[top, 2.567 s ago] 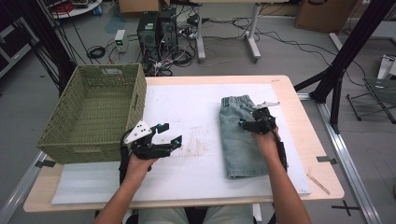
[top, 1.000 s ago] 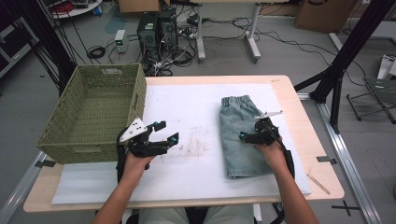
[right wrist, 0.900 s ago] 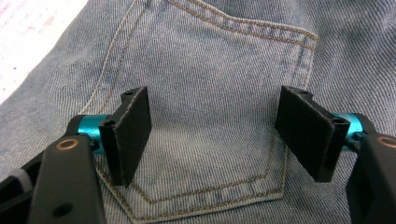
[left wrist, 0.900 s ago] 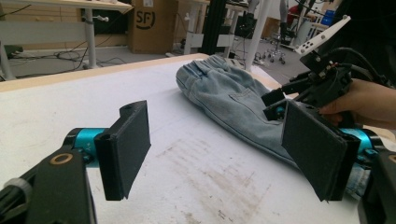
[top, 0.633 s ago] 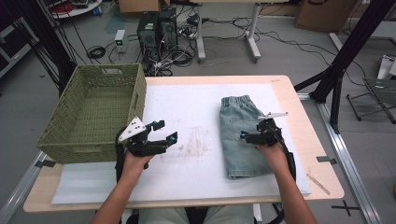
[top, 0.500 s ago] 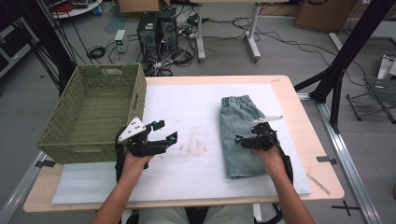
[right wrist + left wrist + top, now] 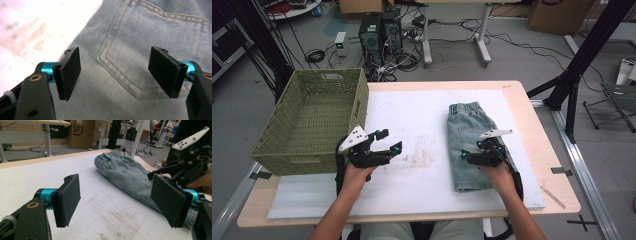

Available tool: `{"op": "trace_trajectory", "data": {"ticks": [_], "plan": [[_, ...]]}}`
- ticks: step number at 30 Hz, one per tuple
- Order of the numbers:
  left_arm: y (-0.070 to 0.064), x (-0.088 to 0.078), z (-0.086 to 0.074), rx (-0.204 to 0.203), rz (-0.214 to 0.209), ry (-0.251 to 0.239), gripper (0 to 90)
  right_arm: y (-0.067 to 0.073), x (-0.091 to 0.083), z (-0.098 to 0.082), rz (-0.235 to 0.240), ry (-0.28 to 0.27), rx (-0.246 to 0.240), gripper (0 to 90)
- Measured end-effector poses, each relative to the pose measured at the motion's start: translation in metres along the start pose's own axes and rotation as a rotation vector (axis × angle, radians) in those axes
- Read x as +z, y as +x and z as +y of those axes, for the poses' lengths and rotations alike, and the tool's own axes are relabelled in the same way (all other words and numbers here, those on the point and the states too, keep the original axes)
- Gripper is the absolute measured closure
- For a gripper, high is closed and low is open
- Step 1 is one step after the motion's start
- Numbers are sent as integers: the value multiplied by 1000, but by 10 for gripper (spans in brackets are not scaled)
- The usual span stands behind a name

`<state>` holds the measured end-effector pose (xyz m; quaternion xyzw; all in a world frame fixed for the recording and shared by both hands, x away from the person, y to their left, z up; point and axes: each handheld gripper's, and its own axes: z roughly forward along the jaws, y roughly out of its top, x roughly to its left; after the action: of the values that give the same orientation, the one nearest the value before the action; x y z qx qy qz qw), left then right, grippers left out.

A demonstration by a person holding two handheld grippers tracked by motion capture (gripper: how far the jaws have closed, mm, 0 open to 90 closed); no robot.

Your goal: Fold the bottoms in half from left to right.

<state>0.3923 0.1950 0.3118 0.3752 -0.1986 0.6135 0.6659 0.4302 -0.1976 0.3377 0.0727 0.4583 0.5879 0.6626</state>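
Observation:
Folded light-blue denim shorts (image 7: 469, 127) lie on the right half of the white mat (image 7: 412, 112), waistband away from me. My right gripper (image 7: 468, 156) hovers low over their middle, pointing left. In the right gripper view (image 7: 116, 72) its jaws have just closed slightly but still stand wide open, with the shorts (image 7: 150, 32) and a pocket seam under them and nothing pinched. My left gripper (image 7: 391, 140) is open above bare mat beside the basket. In the left gripper view (image 7: 117, 200) it faces the shorts (image 7: 125, 173) and the right gripper (image 7: 190, 167) beyond.
A green woven basket (image 7: 302, 162) stands at the table's left, its near corner close to my left hand. Brown stains mark the mat between the grippers. A black frame post (image 7: 582, 55) rises off the table's far right corner.
My right gripper has sunk toward the shorts and drawn slightly nearer to me along them. The left gripper shifted a little left earlier and has since stayed put.

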Motion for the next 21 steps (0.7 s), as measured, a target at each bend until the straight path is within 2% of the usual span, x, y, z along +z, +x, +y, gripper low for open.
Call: {"op": "trace_trajectory", "data": {"ticks": [5, 8, 9, 11, 12, 16, 21], "plan": [[-2, 1, 0, 5, -4, 5, 239, 3, 8, -12, -49, 73, -41, 288], [-3, 1, 0, 8, -7, 7, 240, 7, 6, -12, -70, 77, -54, 290], [-3, 1, 0, 8, -7, 6, 239, 8, 2, -12, -71, 77, -62, 317], [-3, 1, 0, 7, -6, 7, 239, 9, -8, -12, -36, 34, -35, 383], [-3, 1, 0, 8, -5, 9, 239, 9, -11, -13, -22, 20, -24, 388], [-5, 2, 0, 11, -10, 9, 239, 10, -7, -20, -22, 88, -69, 392], [-5, 4, -2, 12, -14, 18, 239, 8, -8, -24, -4, 92, -63, 383]]}}
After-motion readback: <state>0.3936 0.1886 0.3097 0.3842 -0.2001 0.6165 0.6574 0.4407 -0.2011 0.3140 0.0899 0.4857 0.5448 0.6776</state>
